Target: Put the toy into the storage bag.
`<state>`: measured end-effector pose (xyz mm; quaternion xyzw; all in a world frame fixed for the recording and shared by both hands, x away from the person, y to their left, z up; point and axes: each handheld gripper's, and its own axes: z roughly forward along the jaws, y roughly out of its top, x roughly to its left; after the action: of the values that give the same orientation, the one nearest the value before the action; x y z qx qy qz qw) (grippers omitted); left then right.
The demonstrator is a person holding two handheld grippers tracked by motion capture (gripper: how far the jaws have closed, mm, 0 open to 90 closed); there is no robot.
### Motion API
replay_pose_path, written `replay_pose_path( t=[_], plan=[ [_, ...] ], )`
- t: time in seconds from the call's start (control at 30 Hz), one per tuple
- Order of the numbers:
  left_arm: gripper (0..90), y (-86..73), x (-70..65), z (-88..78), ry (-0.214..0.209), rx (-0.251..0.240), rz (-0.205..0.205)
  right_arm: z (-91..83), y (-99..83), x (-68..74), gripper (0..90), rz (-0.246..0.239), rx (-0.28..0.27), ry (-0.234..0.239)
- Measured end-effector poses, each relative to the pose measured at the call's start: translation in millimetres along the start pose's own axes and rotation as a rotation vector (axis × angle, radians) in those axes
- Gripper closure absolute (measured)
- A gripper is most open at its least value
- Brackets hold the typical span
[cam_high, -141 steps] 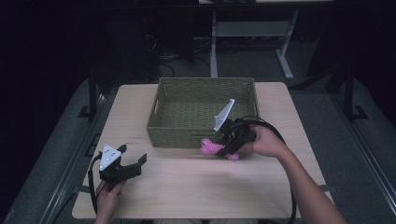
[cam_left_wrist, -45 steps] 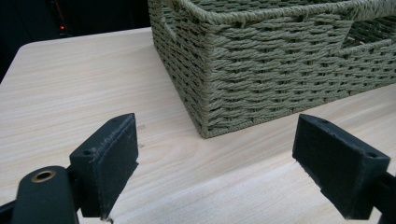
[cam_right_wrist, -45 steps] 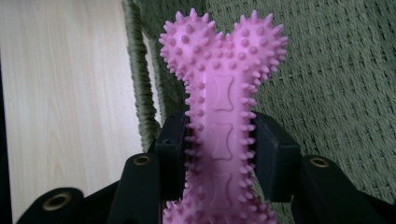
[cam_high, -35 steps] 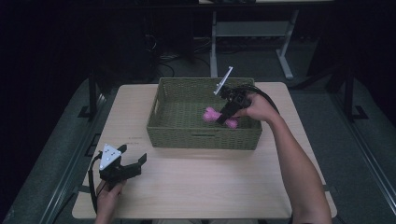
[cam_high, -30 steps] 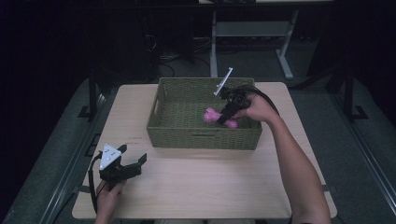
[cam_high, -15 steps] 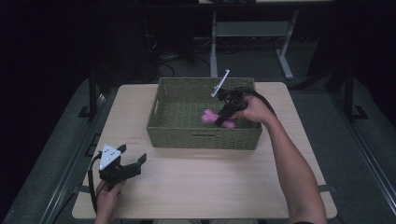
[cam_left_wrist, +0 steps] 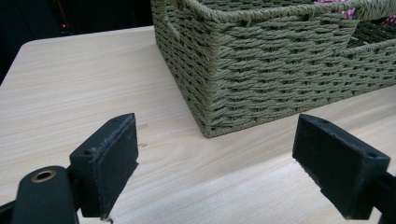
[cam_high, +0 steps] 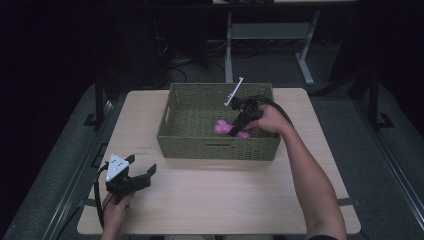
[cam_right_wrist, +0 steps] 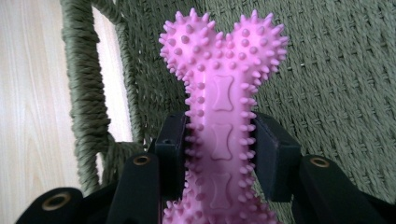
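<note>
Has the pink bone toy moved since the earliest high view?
Yes. The pink bone toy, clamped in the right gripper, went from the table in front of the basket to inside it.

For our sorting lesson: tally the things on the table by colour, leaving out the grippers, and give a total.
Pink: 1, the spiky bone toy
Green: 1, the woven basket
Total: 2

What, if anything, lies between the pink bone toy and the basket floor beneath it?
Nothing visible does. The right gripper is shut on the toy inside the basket, past the rim, and the woven floor around the toy looks bare.
</note>
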<state>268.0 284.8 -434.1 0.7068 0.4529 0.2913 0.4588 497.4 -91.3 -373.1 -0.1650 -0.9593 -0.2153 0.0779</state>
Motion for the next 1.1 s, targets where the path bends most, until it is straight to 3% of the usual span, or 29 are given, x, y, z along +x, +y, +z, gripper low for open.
replay_pose_path(
  t=[0.87,1.1],
  plan=[
    [13.8,0.5,0.0,-1.5,0.000,-0.005,0.004,12.4,-6.0,-2.3,56.4,0.024,0.032,0.003],
    [13.8,0.6,-0.1,-1.7,0.000,-0.007,0.002,8.8,-5.5,-1.3,58.0,0.026,0.011,0.009]
  ],
)
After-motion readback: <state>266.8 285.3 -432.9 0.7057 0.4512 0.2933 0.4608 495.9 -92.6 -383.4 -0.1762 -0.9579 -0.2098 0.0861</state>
